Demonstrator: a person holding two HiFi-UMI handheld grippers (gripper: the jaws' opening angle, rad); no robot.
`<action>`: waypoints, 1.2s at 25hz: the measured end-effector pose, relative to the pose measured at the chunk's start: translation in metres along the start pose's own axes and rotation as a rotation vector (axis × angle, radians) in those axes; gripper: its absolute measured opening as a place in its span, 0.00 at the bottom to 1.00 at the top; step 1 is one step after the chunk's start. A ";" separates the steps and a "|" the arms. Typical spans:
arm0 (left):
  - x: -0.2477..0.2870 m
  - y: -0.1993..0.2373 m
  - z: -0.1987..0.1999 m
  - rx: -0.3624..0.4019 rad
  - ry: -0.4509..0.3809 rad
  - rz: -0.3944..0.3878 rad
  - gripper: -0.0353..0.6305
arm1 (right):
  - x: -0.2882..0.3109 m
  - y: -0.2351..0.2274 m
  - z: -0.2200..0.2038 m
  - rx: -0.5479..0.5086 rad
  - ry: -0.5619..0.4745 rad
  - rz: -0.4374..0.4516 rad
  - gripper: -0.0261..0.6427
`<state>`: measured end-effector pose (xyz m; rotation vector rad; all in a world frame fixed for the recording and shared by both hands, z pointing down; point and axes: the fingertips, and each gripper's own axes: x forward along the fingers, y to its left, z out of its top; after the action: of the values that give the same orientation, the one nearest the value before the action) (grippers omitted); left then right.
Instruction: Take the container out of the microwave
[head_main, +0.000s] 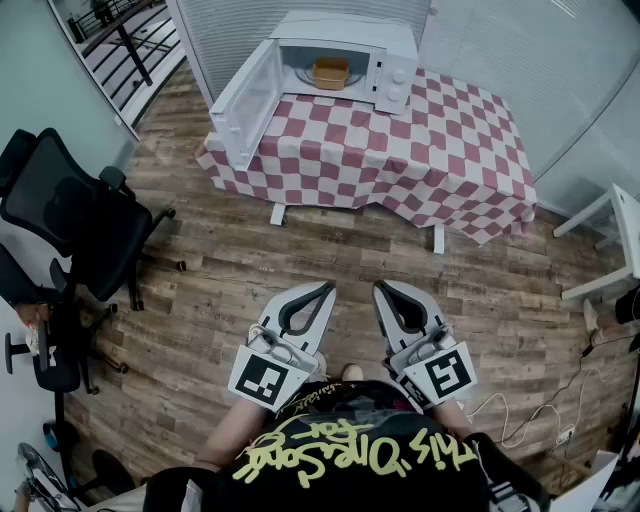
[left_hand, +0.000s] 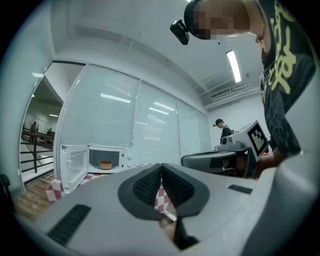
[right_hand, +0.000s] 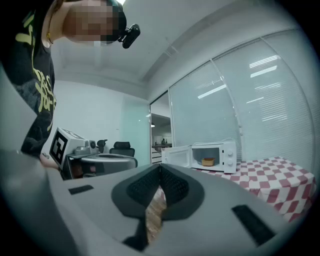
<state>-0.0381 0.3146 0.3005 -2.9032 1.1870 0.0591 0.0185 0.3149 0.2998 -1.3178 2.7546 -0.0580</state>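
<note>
A white microwave (head_main: 345, 60) stands at the far left end of a table with a red-and-white checked cloth (head_main: 440, 150); its door (head_main: 245, 105) hangs wide open to the left. Inside sits a small tan container (head_main: 331, 72), also visible as the container (left_hand: 105, 164) in the left gripper view and the container (right_hand: 207, 161) in the right gripper view. My left gripper (head_main: 328, 290) and right gripper (head_main: 381, 290) are held side by side close to my body, well short of the table, both shut and empty, pointing level toward the microwave.
Black office chairs (head_main: 70, 230) stand at the left on the wooden floor. A white table corner (head_main: 620, 240) and cables (head_main: 520, 410) lie at the right. A railing (head_main: 125, 35) runs at the far left. Another person (left_hand: 222, 131) stands in the background.
</note>
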 end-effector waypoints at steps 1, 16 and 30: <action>0.000 0.001 -0.001 -0.001 0.001 0.001 0.07 | 0.000 0.000 -0.001 0.001 0.002 -0.001 0.05; -0.008 0.019 0.001 -0.007 0.002 0.017 0.07 | 0.013 0.002 -0.003 0.009 0.010 -0.028 0.05; -0.021 0.047 -0.008 -0.036 0.038 0.018 0.07 | 0.019 0.007 -0.024 0.047 0.063 -0.096 0.06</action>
<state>-0.0857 0.2957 0.3100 -2.9378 1.2311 0.0256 -0.0010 0.3049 0.3224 -1.4600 2.7207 -0.1723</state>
